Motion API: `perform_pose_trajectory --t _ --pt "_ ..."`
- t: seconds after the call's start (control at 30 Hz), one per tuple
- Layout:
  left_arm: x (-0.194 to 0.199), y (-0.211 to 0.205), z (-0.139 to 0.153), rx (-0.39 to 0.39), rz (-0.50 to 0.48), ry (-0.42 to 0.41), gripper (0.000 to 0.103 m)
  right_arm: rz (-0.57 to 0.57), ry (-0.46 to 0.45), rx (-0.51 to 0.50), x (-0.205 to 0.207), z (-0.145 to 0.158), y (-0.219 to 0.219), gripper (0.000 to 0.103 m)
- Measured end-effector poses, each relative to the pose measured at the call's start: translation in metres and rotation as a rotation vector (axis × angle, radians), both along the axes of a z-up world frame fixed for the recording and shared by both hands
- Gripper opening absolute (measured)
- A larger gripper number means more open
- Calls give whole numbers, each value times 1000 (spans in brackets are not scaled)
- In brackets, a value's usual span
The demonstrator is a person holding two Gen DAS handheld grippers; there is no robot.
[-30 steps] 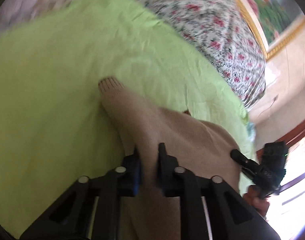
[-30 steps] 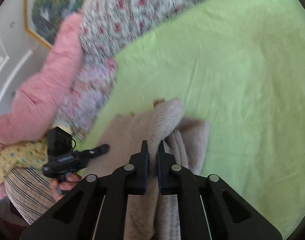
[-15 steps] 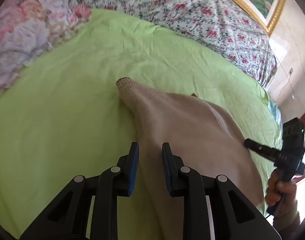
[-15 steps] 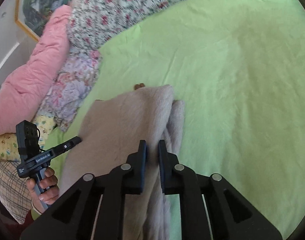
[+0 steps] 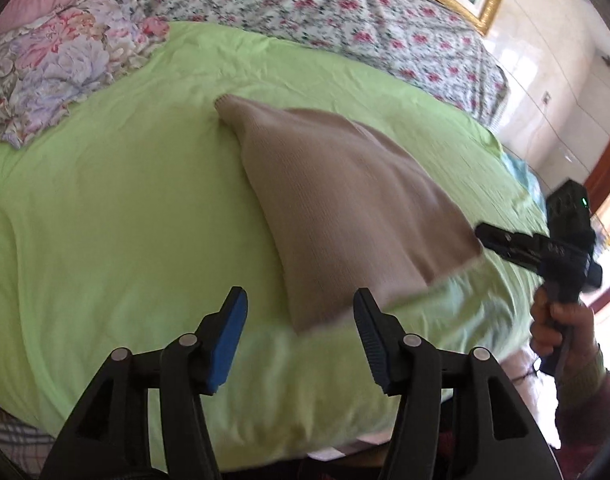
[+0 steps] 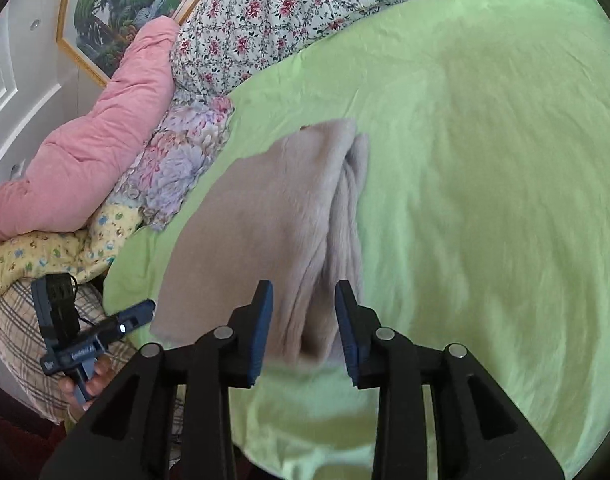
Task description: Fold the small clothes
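The beige sweater (image 5: pixel 345 196) lies folded on the green bed (image 5: pixel 117 208). Both the left gripper (image 5: pixel 299 320) and right gripper (image 6: pixel 303 316) have jaws opening, clear of the sweater's near edge.

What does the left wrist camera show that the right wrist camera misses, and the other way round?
Only the left wrist view shows the sweater's smooth folded top with one narrow end pointing away, and the pale wall at right. Only the right wrist view shows the bunched layers along the sweater's edge, the pink quilt and the yellow printed cloth. Both show the green sheet, the floral bedding, the framed painting, and the other gripper held in a hand. Left gripper and right gripper are both opening, pads off the sweater.
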State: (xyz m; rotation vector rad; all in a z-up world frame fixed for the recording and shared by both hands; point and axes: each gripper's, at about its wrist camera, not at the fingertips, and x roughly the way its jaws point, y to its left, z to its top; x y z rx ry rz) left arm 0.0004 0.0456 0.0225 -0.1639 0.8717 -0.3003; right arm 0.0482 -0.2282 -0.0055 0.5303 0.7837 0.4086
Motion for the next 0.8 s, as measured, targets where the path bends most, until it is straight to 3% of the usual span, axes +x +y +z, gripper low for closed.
perform_pose_trajectory --t 0.27,0.33,0.37,0.4,0.47,0.57,0.63,0.8 --pt "1 -32 -20 175 20 -23 58 42 -15 -62 -1 -7 24 33" --pt "12 -32 -29 217 50 -9 42 41 -13 -86 0 -10 28 33" --pt "15 -30 -31 204 69 3 22 39 -5 -99 2 -12 30 28" --pt "18 -27 -31 169 82 15 15 43 5 -111 2 -13 32 7" --pt "12 -18 -21 106 155 -9 11 38 -11 -144 -1 -7 32 7" --pt "8 -16 -31 105 193 34 9 20 -59 -194 -10 7 26 7" --pt "9 -15 -48 87 197 95 8 14 -30 -266 -8 0 24 6" --pt "5 -13 -51 65 199 98 9 18 38 -322 -5 -32 27 6"
